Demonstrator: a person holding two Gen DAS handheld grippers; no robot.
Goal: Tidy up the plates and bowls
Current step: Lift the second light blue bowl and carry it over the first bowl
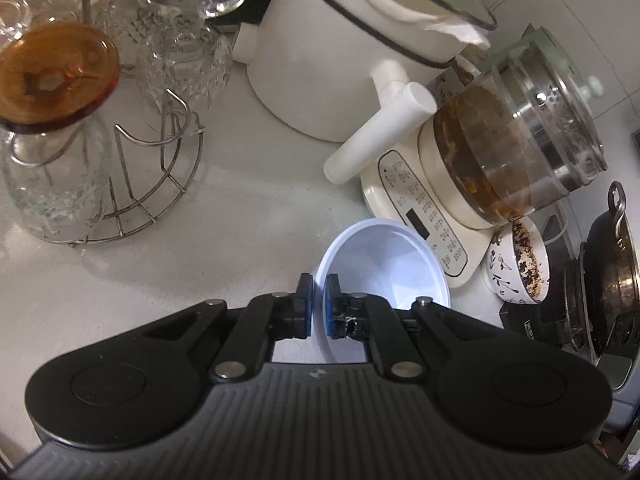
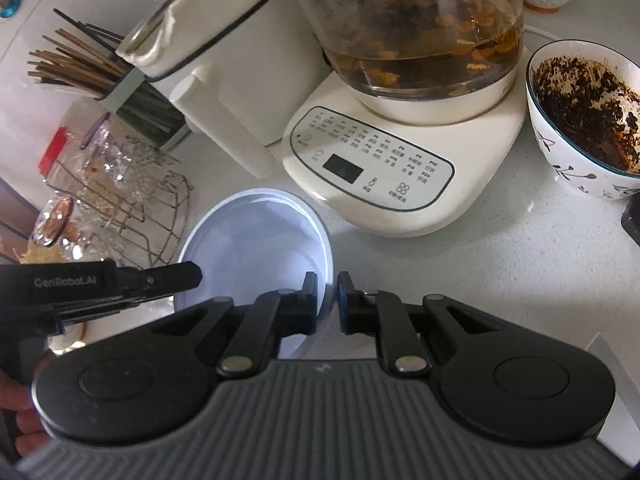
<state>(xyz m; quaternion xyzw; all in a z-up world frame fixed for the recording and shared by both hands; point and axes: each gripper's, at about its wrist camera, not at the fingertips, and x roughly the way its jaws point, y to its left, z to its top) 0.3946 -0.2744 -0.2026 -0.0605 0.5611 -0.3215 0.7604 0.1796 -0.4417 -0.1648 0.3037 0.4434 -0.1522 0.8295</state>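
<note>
A plain white bowl point(image 1: 384, 264) stands on the pale counter in front of the kettle base. In the left wrist view my left gripper point(image 1: 319, 300) is shut on the bowl's left rim, one blue pad inside and one outside. The right wrist view shows the same white bowl point(image 2: 256, 240), with my right gripper point(image 2: 328, 300) shut on its right rim. My left gripper point(image 2: 196, 274) reaches in from the left there, at the opposite rim. A patterned bowl point(image 2: 580, 120) smeared with dark residue sits to the right, also seen as the patterned bowl point(image 1: 520, 268) in the left wrist view.
A cream kettle base point(image 2: 380, 172) carrying a glass pot of brown liquid stands just behind the bowl. A white pot point(image 1: 320, 60) with a handle is behind-left. A wire rack point(image 1: 152, 184) of upturned glasses is at left, a chopstick holder point(image 2: 132, 100) behind, and a dark wok point(image 1: 612, 272) at right.
</note>
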